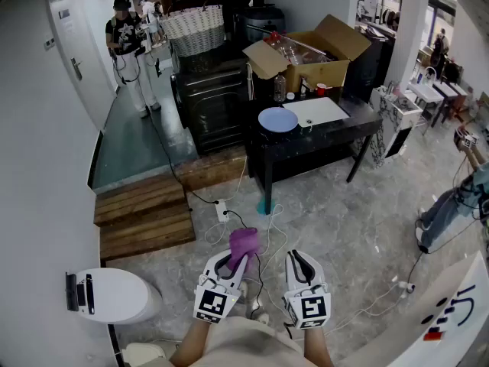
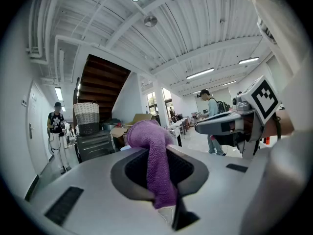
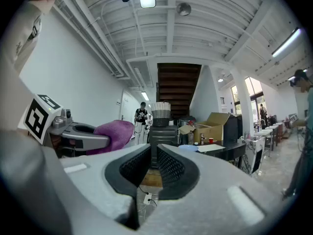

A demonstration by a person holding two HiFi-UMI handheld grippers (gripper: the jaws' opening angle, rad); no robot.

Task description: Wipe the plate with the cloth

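Note:
The light blue plate (image 1: 277,118) lies on a black table (image 1: 336,131) well ahead of me, across the floor. My left gripper (image 1: 234,261) is shut on a purple cloth (image 1: 244,243), which bunches out past its tips; in the left gripper view the cloth (image 2: 149,143) hangs pinched between the jaws. Just to its right, my right gripper (image 1: 300,259) is held low over the floor with its jaws together and nothing between them. In the right gripper view (image 3: 154,166) the plate (image 3: 189,148) and table (image 3: 230,151) show far off, with the cloth (image 3: 114,133) at the left.
On the table sit a white board (image 1: 315,111) beside the plate and an open cardboard box (image 1: 306,52) behind it. Cables and a power strip (image 1: 222,209) lie on the floor between me and the table. Wooden steps (image 1: 144,216) are at left, where a person (image 1: 126,40) stands far off.

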